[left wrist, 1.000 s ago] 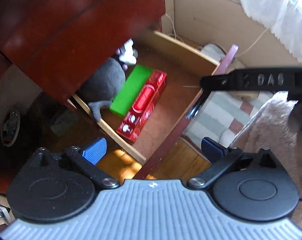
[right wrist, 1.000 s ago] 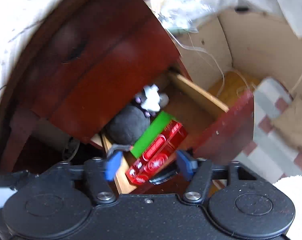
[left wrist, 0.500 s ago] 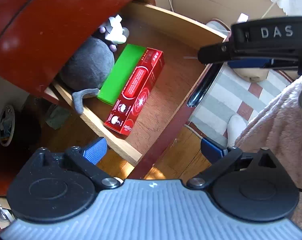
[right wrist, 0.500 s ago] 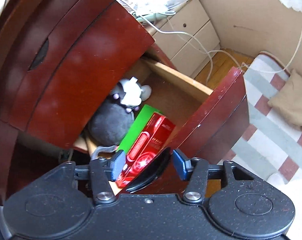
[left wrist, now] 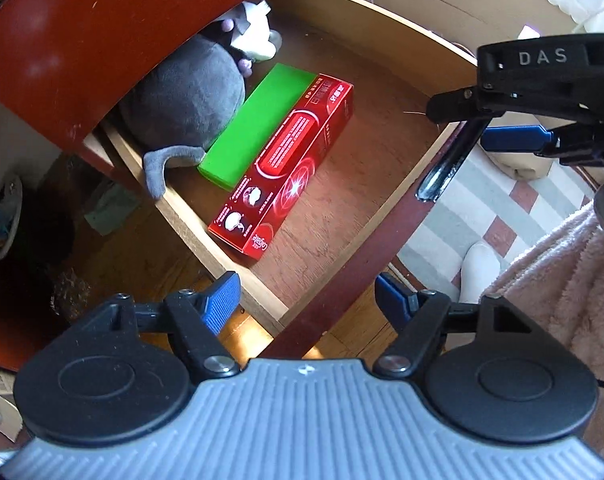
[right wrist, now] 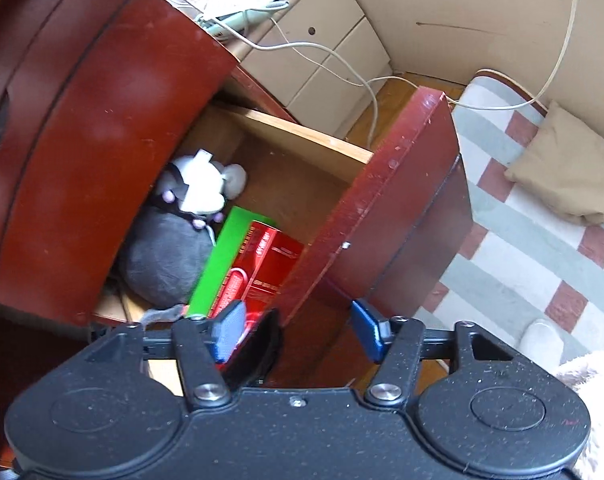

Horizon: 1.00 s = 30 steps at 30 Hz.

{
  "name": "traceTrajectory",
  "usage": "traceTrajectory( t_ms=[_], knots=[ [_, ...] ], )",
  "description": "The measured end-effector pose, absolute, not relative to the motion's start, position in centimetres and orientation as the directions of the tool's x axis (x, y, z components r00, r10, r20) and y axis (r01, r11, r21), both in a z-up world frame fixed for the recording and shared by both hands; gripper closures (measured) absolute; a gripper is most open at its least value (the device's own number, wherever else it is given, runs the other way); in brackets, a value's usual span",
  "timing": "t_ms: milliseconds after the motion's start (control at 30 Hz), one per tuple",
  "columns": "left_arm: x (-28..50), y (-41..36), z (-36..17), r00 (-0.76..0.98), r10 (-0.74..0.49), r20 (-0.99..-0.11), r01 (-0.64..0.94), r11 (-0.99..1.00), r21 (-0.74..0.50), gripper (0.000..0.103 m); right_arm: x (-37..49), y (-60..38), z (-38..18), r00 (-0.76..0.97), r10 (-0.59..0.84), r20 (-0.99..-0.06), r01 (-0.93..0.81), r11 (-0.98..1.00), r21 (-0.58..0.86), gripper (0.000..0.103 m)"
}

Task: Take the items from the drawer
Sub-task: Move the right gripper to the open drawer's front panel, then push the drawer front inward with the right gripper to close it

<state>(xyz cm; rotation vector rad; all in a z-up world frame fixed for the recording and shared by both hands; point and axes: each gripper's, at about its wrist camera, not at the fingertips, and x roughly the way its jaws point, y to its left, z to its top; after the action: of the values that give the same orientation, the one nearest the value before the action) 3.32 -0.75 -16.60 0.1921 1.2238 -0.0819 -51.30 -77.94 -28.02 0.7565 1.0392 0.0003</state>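
Observation:
The wooden drawer (left wrist: 382, 80) of a dark red cabinet (left wrist: 101, 40) stands pulled open. Inside lie a red toothpaste box (left wrist: 289, 160), a green box (left wrist: 257, 124) beside it and a grey plush mouse (left wrist: 185, 104) at the back left. The same red box (right wrist: 265, 268), green box (right wrist: 221, 264) and plush mouse (right wrist: 169, 256) show in the right wrist view. My left gripper (left wrist: 306, 300) is open and empty, above the drawer's near corner. My right gripper (right wrist: 297, 332) is open at the black handle (right wrist: 257, 348) on the drawer front (right wrist: 386, 216); it also appears in the left wrist view (left wrist: 518, 120).
A striped rug (right wrist: 522, 240) with a tan cushion (right wrist: 570, 176) covers the floor to the right. A cardboard wall (right wrist: 462, 8) and pale drawers (right wrist: 330, 52) with trailing cables stand behind. A pink fluffy sleeve (left wrist: 562, 300) is at right.
The drawer has slid further open. The left camera has come closer over the drawer. The right gripper has opened wider at the handle.

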Motion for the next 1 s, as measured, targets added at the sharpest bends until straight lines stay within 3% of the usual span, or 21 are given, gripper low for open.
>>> traceTrajectory(
  t_ms=[500, 1000],
  knots=[
    [1.8, -0.3, -17.0, 0.402, 0.037, -0.915, 0.075, 0.995, 0.073, 0.033, -51.3, -79.2, -30.3, 0.574, 0.454, -0.682, 0.373, 0.596, 0.711, 0.041],
    [0.4, -1.4, -18.0, 0.448, 0.127, -0.885, 0.037, 0.986, 0.16, 0.032, -49.3, -78.2, -32.4, 0.641, 0.493, -0.588, 0.333, 0.512, 0.792, 0.04]
  ],
)
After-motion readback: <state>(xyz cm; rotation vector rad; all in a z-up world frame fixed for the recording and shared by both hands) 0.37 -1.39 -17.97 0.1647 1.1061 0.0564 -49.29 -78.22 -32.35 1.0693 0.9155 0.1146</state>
